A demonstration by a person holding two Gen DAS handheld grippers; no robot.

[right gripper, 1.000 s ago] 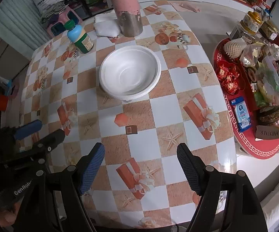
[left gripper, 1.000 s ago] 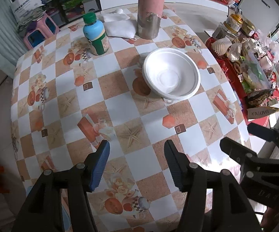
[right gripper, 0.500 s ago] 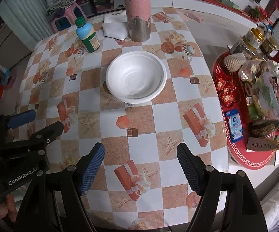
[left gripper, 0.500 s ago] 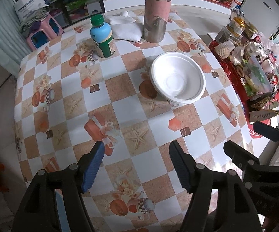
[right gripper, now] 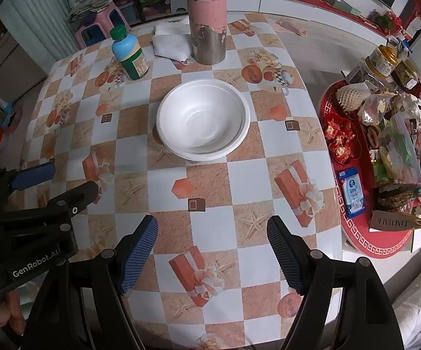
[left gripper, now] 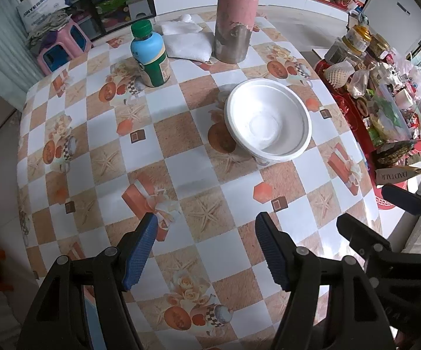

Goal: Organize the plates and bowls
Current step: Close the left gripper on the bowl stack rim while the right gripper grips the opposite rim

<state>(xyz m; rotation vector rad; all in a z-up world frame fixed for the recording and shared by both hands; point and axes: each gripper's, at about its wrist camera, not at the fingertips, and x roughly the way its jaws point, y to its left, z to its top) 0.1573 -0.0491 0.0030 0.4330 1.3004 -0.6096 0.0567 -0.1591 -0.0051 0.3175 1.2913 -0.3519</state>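
Observation:
A stack of white foam bowls (left gripper: 268, 122) sits on the checkered tablecloth, right of the table's middle; it also shows in the right wrist view (right gripper: 203, 118). My left gripper (left gripper: 206, 233) is open and empty, high above the near part of the table, well short of the bowls. My right gripper (right gripper: 211, 236) is open and empty too, above the near edge. Each gripper shows in the other's view: the right one (left gripper: 385, 213) at the lower right, the left one (right gripper: 50, 180) at the lower left.
A tall pink and steel flask (left gripper: 233, 17), a blue bottle with a green cap (left gripper: 150, 55) and white folded cloths (left gripper: 187, 43) stand at the far side. A red tray with snacks and jars (right gripper: 385, 134) stands right of the table. Pink stools (left gripper: 61, 46) stand behind.
Both grippers have pulled back and risen, so the table looks smaller and farther. The left gripper's fingers have spread wider. The bowls have not moved.

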